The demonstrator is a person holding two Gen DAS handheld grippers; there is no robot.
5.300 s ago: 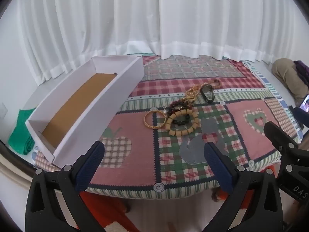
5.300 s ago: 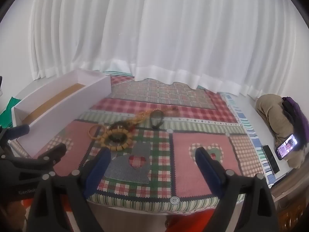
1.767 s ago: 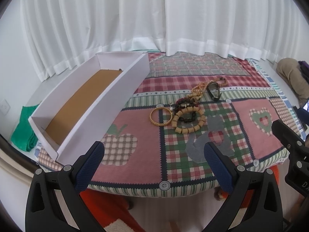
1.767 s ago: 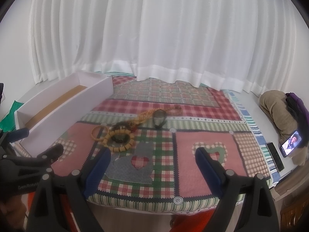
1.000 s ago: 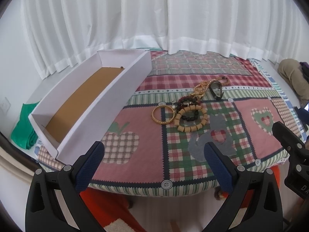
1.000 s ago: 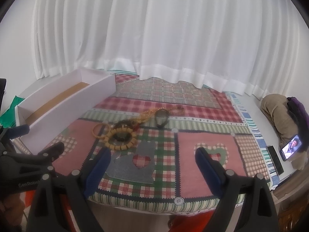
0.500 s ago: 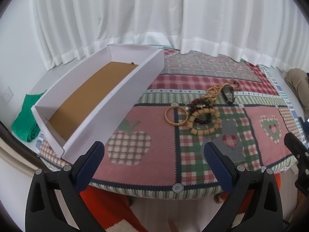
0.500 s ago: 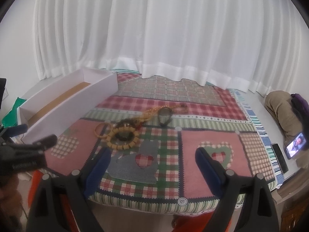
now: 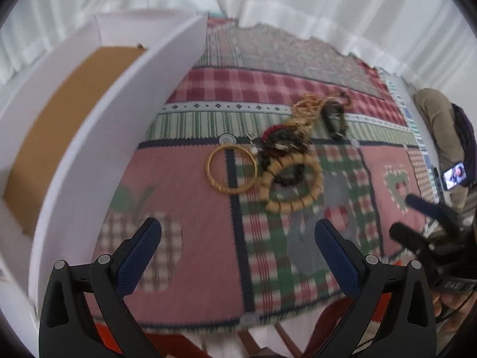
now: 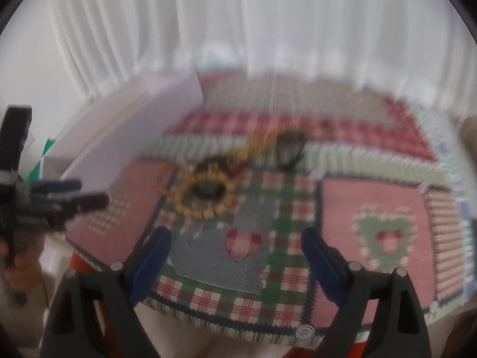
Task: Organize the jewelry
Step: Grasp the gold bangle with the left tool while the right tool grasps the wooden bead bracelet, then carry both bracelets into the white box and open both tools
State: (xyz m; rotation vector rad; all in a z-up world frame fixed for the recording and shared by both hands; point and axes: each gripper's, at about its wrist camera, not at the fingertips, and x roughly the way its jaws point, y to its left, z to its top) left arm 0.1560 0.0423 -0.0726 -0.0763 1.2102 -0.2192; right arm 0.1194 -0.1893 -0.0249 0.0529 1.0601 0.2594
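Observation:
A pile of jewelry lies mid-table on a patchwork cloth: a gold bangle (image 9: 232, 169), a tan wooden-bead bracelet (image 9: 290, 183) around a dark bead bracelet, a gold chain (image 9: 307, 108) and a dark carabiner-like clasp (image 9: 335, 119). A long white box with a brown floor (image 9: 62, 113) stands to their left. My left gripper (image 9: 237, 240) is open and empty, just short of the bangle. My right gripper (image 10: 235, 244) is open and empty, nearer the table's front edge; its view is blurred, with the bead bracelet (image 10: 202, 195) ahead-left.
White curtains (image 9: 298, 3) hang behind the table. A phone with a lit screen (image 9: 454, 176) and a bundle of clothes lie on the floor at right. The right gripper shows at the right edge of the left wrist view (image 9: 429, 223).
Both grippers have moved forward and down toward the table. The jewelry pile now looms much larger in the left wrist view. Nothing on the table has moved.

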